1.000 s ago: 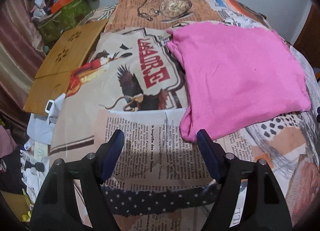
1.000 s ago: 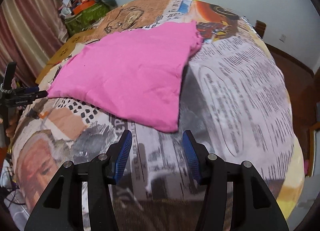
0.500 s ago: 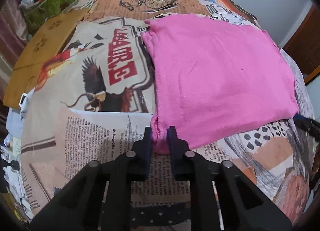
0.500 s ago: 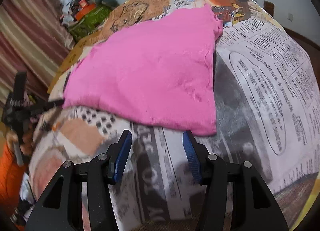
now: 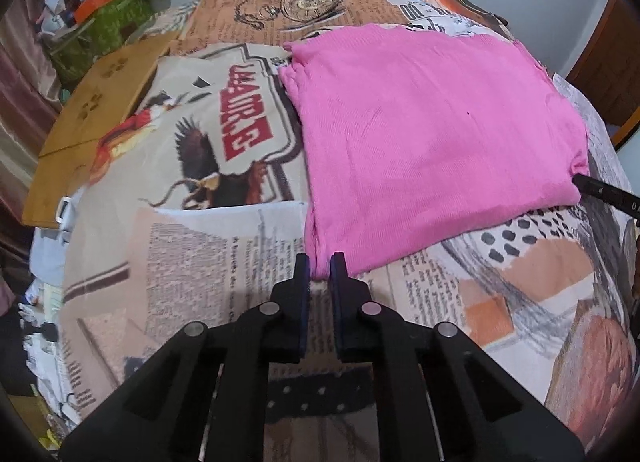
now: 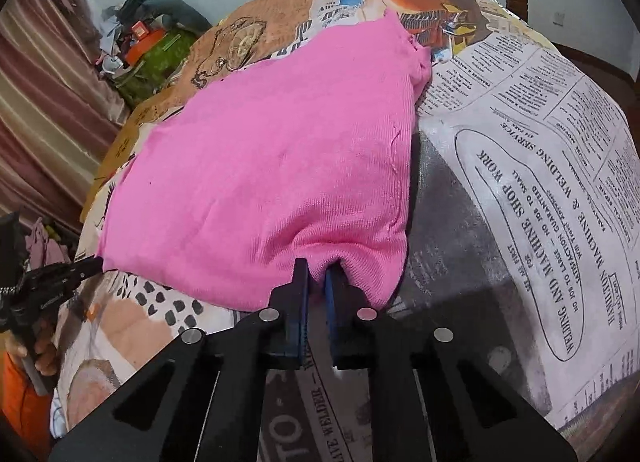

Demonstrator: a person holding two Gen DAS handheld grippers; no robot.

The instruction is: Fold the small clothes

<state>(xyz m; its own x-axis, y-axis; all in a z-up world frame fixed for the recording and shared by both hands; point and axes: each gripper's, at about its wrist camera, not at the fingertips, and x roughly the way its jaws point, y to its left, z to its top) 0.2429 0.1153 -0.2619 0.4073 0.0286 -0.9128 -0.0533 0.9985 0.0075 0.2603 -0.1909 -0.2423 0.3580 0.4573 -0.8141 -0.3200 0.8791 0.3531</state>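
1. Left wrist view: the left tongs (image 5: 319,262) pointed steeply down at a bed, jaws drawn narrow and pinching the near left corner of a pink garment (image 5: 432,141).
2. The garment lay flat on a bedspread (image 5: 200,246) printed like old newspaper, spread away from the tongs toward the far wall and off to the right, already looking folded into a rough rectangle.
3. At the far right of this view, the dark tip of the right tongs (image 5: 600,191) met the garment's other near corner.
4. Right wrist view: the right tongs (image 6: 316,272) were closed to a thin slit on the near hem of the garment (image 6: 272,149), close to its near right corner, with pink cloth bunched between the blue pads.
5. At the left edge, the left tongs (image 6: 56,282) and the hand (image 6: 40,354) holding them touched the garment's near left corner.
6. The relation that mattered: both tongs held the same near edge, one toward each end, and the whole body of cloth lay beyond them, its far edge well apart and roughly parallel to the held edge.
7. My guess was that the next move would lift this near edge and carry it forward over the cloth to the far edge, both hands travelling together so the fold stayed square.
8. Neither hand was nearer to the far edge; a lag on one side would likely skew the fold.
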